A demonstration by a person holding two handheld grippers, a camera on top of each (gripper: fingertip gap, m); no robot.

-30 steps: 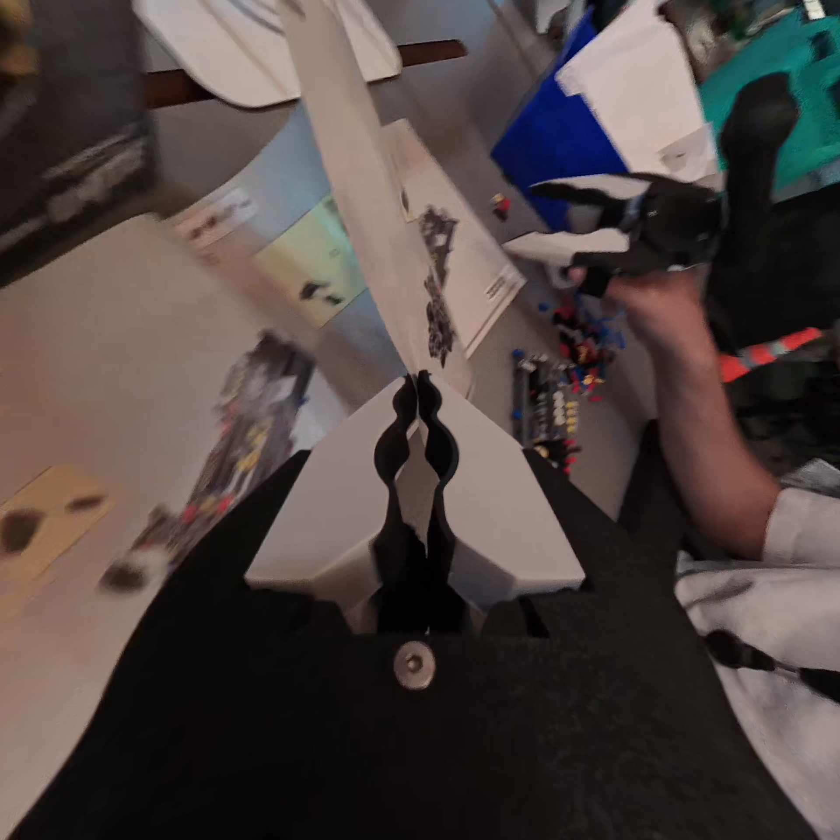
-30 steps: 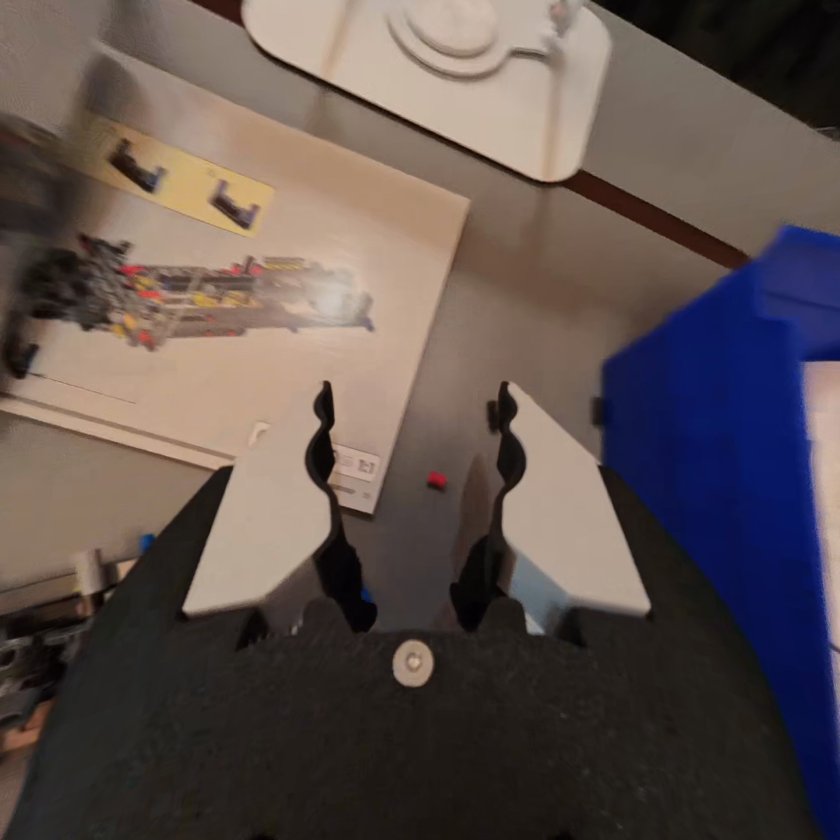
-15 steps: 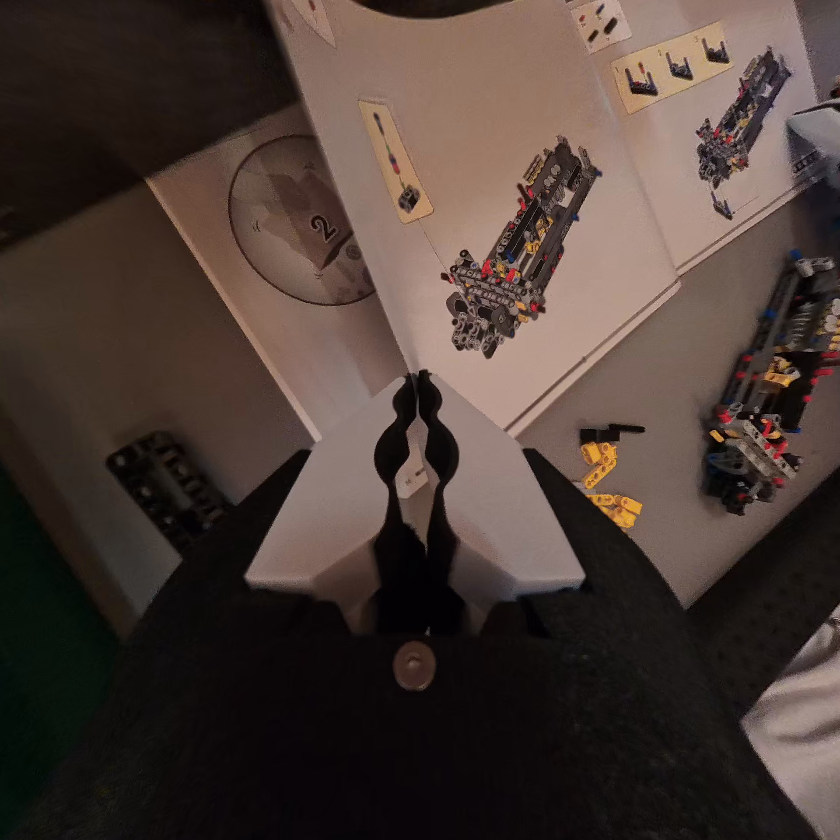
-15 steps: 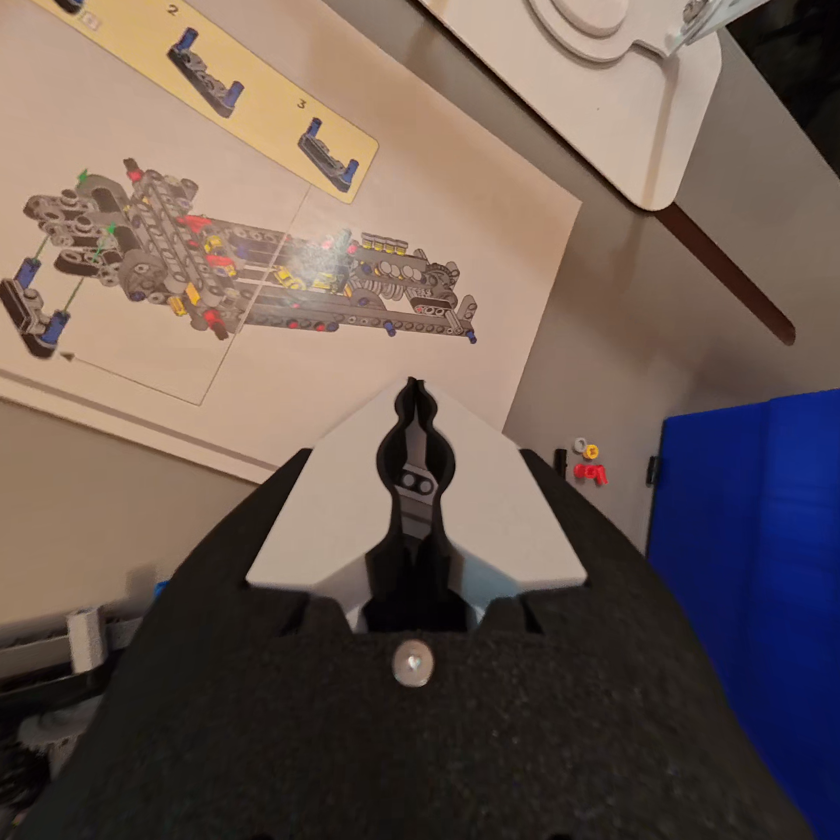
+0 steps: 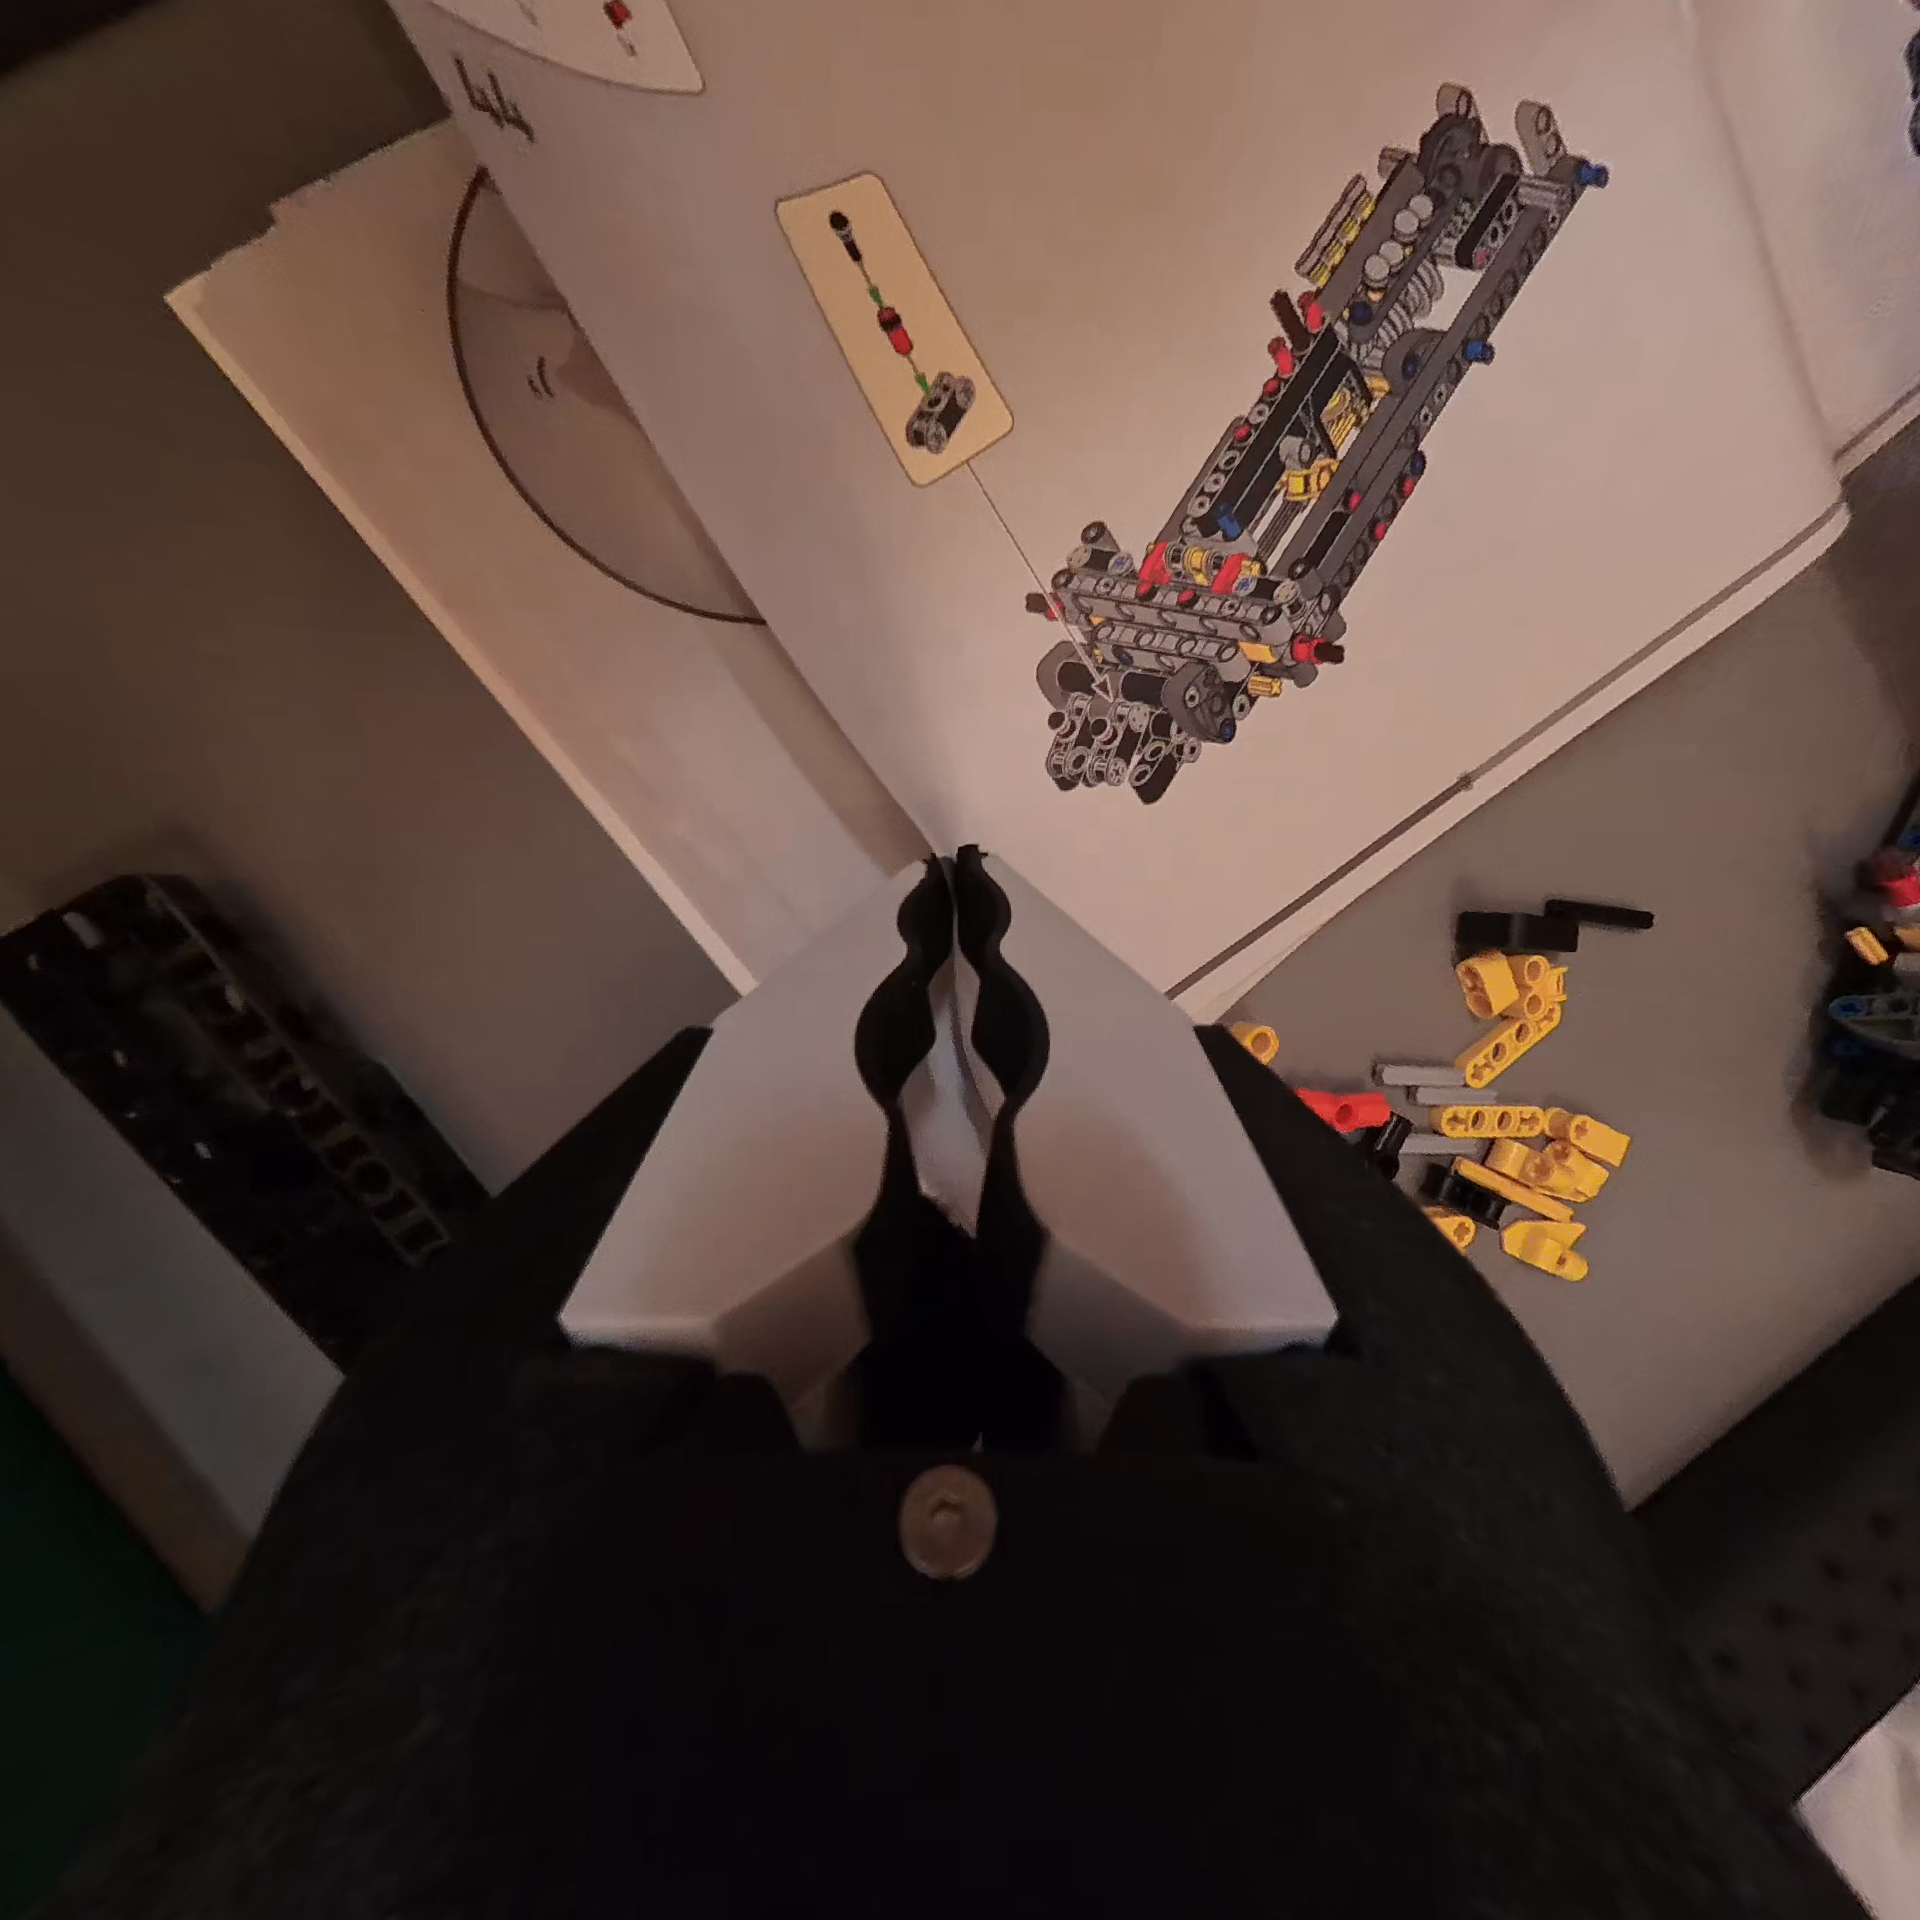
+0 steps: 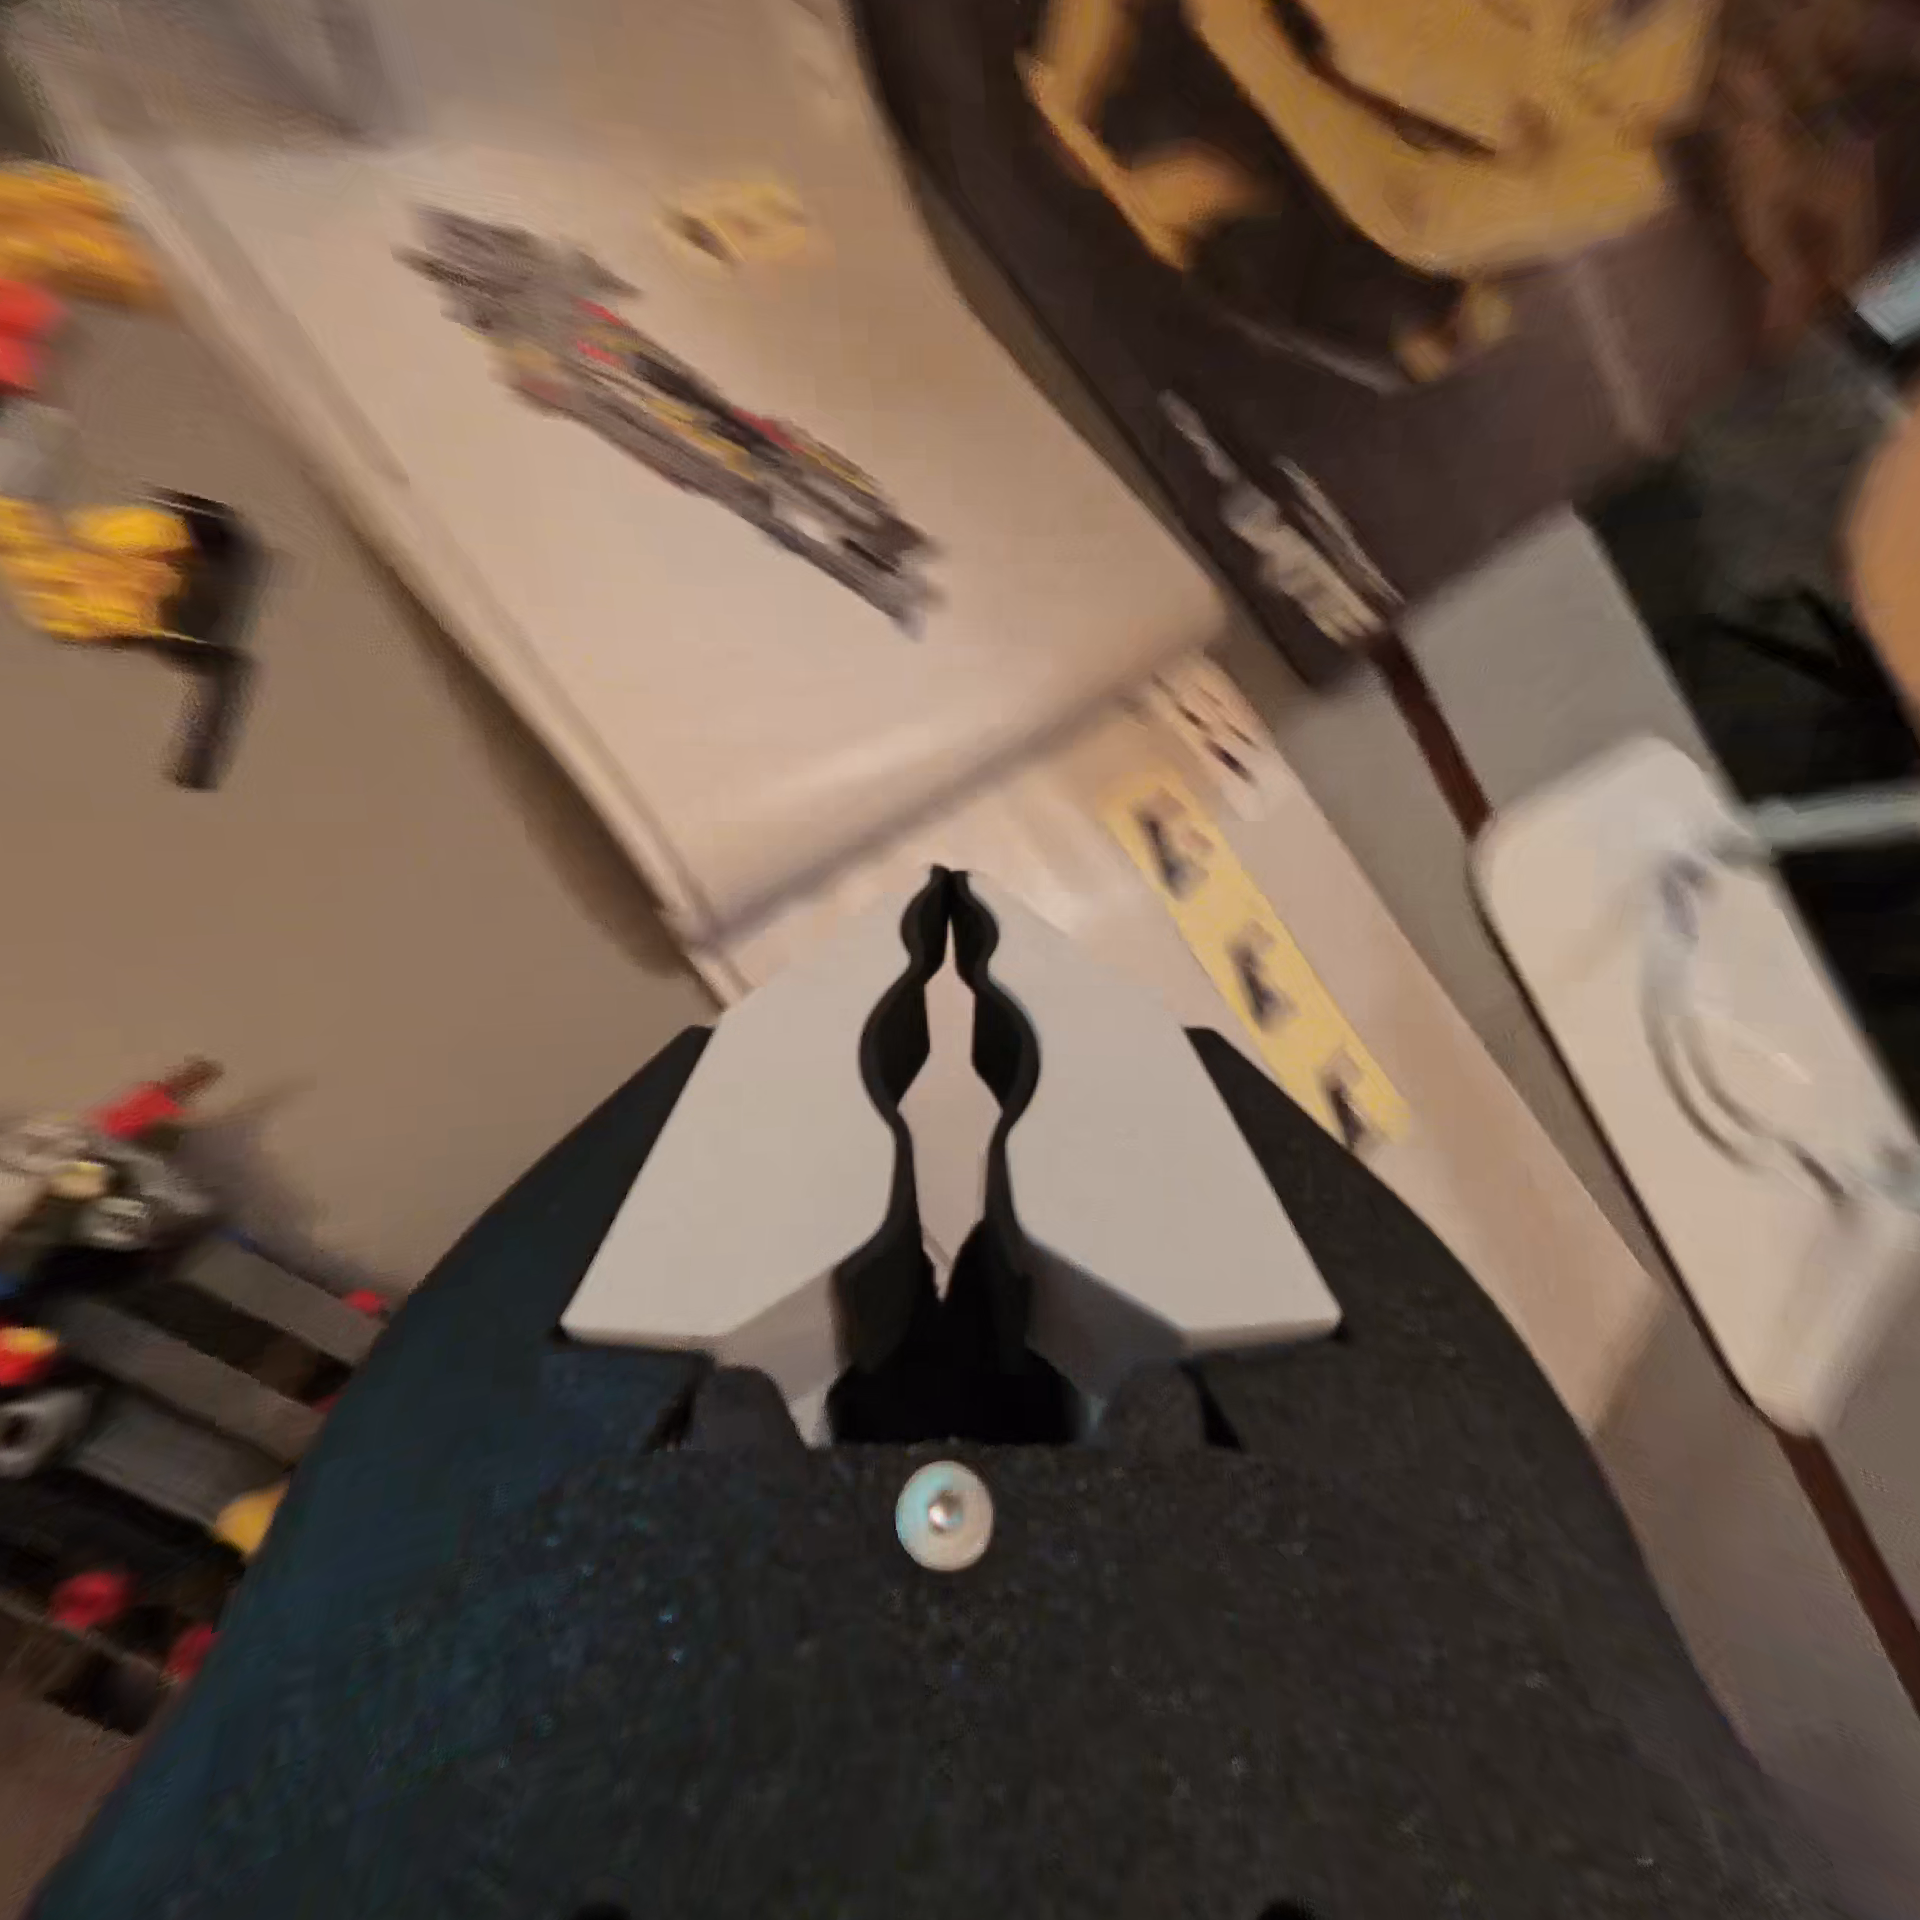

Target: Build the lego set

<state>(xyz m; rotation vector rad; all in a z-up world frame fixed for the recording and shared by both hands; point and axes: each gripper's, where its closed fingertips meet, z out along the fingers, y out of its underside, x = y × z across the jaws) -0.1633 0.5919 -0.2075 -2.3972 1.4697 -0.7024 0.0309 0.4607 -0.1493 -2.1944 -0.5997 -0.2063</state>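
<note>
Closest in, the left gripper (image 5: 956, 868) is being held with its black jaws pressed together at the tips, a page corner of the instruction booklet (image 5: 1195, 343) being pinched between them where the sheet is curling up from the table (image 5: 1714, 1351). Just right of it, a loose pile of yellow, grey, red and black lego pieces (image 5: 1507, 1132) is lying on the grey surface, well apart from the tips. Left of the gripper, a black perforated lego frame (image 5: 218, 1091) is being seen on the table edge. Farther out, the open page is showing a printed drawing of the long chassis model, and a second sheet with a large circle is lying under it. At the far right edge, part of the built lego model (image 5: 1870, 1049) is being cut off by the frame. Seen from the right wrist, heavily blurred, the right gripper (image 6: 951, 883) is being held with tips together and nothing visible between them, over the booklet edge (image 6: 727, 623). Beyond, a dark box (image 6: 1299, 260) and a white stand base (image 6: 1704, 1039) are being made out.
</note>
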